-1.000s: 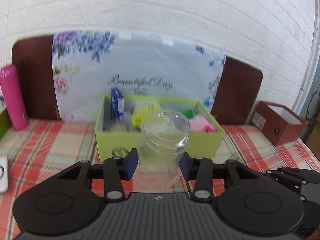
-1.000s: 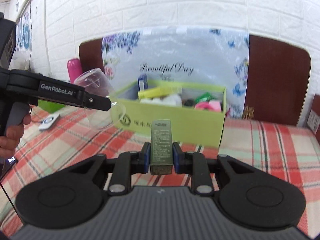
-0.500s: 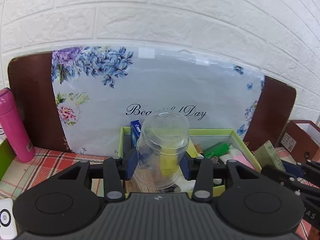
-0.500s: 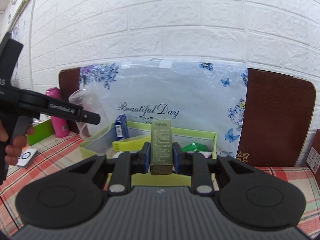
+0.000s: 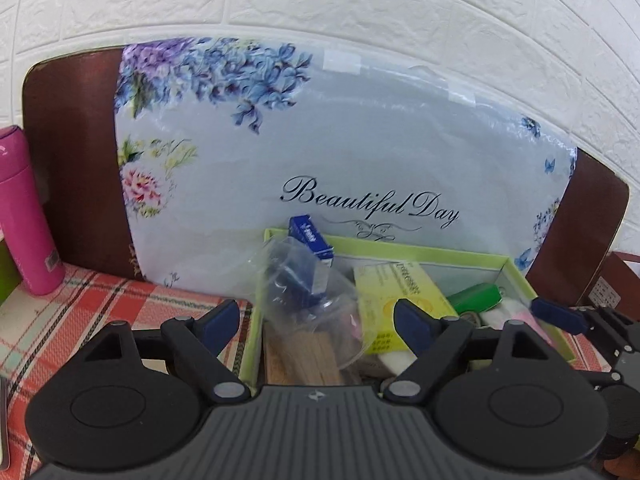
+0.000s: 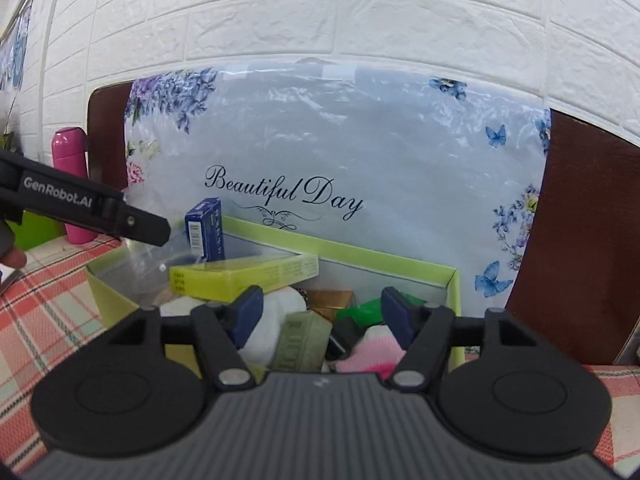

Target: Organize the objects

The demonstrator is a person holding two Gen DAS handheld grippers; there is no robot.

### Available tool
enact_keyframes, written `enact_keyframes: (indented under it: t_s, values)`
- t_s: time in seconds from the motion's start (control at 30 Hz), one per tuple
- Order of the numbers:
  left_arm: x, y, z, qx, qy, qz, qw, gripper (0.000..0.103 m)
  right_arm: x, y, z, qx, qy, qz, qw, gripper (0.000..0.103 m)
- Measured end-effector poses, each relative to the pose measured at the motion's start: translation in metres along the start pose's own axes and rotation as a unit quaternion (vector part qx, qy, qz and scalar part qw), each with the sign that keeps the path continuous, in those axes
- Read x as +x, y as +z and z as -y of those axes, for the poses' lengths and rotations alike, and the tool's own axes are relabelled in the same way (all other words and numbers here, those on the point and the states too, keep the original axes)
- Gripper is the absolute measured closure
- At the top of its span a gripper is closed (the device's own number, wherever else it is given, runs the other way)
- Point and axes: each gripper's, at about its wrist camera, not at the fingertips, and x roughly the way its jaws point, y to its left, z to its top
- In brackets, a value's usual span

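Note:
My left gripper (image 5: pixel 316 316) hangs over the left end of the green box (image 5: pixel 400 250), its jaws opening wide. A clear plastic cup (image 5: pixel 304 292) lies tilted between them, free of the pads and resting among the box's contents. My right gripper (image 6: pixel 322 309) is over the same green box (image 6: pixel 380 258) with its jaws opening too. An olive carton (image 6: pixel 300 344) lies loose below them on the items inside. One left finger (image 6: pixel 132 224) reaches in from the left of the right wrist view.
In the box are a blue carton (image 5: pixel 312 240), a yellow carton (image 5: pixel 400 292), a green item and pink and white soft things. A floral panel (image 5: pixel 340 152) stands against the wall behind. A pink bottle (image 5: pixel 24 212) stands left, a brown box (image 5: pixel 616 280) right.
Both grippers moved forward over the green box and opened. The left one let go of the clear cup, the right one let go of the olive carton; both now lie in the box.

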Motion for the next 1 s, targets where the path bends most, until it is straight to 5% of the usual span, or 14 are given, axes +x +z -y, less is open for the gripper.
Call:
enact_keyframes:
  t_s: [0.07,0.33,0.67,1.0]
  values:
    - [-0.002,-0.004,-0.002,-0.005,0.005,-0.003,1.0000,0.016,-0.004,-0.004,0.001,0.002,-0.004,0.004,1.000,0.018]
    - [-0.034,-0.009,0.001,-0.015,0.005,0.011,0.9998,0.016,-0.037,0.003,0.005,0.013,-0.007,0.021,1.000,0.000]
    - [-0.110,-0.039,0.029,-0.022,0.014,0.029,0.9992,0.009,-0.113,-0.005,0.006,0.041,-0.004,0.000,0.999,0.000]
    - [-0.145,-0.085,0.060,0.026,0.051,-0.007,0.9983,0.008,-0.168,-0.041,-0.001,0.047,-0.017,-0.038,0.998,0.000]
